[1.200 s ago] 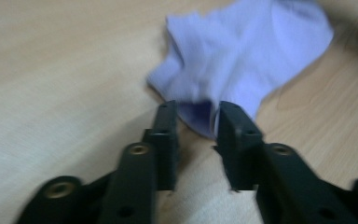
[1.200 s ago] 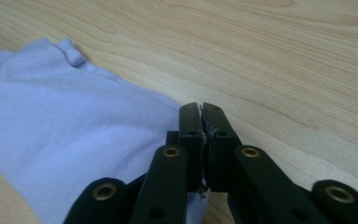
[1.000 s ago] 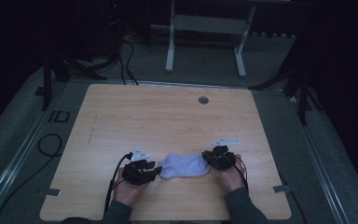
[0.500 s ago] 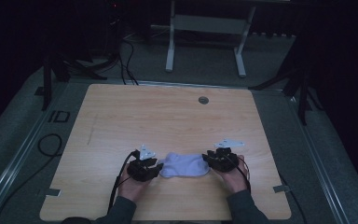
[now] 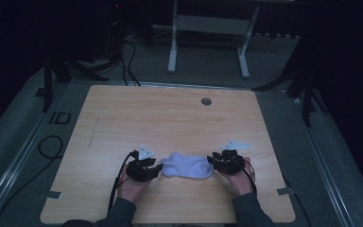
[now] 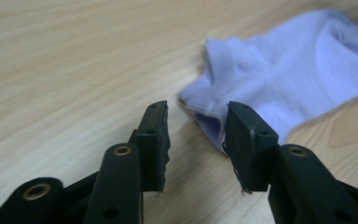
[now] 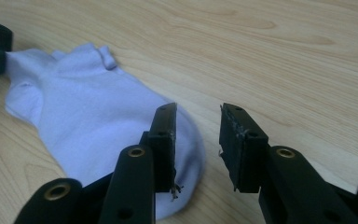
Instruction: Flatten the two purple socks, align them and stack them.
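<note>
A pale lavender ankle sock (image 5: pixel 187 165) lies flat near the front edge of the light wooden table (image 5: pixel 170 118), between both grippers. The left gripper (image 6: pixel 196 140) has just been opening, its jaws apart at the cuff. The right gripper (image 7: pixel 196 144) has also been opening, gaping at the toe. Grey carpet (image 5: pixel 208 56) surrounds the table in a dark room.

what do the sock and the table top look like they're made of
The sock looks like a soft knitted fabric, pale lilac: matte, slightly fuzzy, with a ribbed cuff edge and soft folds. Cotton or a blend, the look leaves that open. The table top looks like light wood, or a wood-look laminate: fine straight grain lines and a smooth, faintly glossy surface.
</note>
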Demonstrator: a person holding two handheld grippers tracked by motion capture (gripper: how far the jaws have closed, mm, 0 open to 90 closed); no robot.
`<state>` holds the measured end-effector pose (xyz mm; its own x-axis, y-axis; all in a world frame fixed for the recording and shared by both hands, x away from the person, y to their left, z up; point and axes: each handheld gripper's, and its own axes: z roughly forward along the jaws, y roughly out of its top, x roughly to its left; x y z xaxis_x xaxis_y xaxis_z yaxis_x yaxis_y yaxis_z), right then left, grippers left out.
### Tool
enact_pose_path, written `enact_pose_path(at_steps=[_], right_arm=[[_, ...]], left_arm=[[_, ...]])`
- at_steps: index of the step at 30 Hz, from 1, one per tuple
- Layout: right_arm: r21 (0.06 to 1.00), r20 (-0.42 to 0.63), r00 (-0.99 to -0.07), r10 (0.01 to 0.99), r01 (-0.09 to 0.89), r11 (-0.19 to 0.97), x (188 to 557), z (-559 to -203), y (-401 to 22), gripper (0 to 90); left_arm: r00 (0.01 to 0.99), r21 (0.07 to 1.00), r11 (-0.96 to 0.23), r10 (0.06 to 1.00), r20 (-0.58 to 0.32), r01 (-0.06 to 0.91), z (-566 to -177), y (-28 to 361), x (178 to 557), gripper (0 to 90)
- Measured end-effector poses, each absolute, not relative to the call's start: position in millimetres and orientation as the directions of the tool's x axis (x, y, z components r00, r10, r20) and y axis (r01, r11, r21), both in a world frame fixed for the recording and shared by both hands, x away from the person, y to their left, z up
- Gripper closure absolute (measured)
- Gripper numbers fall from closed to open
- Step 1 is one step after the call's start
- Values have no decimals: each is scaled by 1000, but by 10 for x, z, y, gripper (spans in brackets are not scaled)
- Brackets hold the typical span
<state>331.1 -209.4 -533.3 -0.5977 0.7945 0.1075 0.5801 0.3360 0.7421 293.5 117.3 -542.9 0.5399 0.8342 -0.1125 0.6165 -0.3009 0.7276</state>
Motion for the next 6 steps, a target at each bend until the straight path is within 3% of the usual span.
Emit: enact_pose_path(at_steps=[6], right_arm=[[744,120,-581,805,589,315,3336,-5328,-2194,651]], left_arm=[[498,727,-266,859,-120,633,-5419,1301,2974,573]])
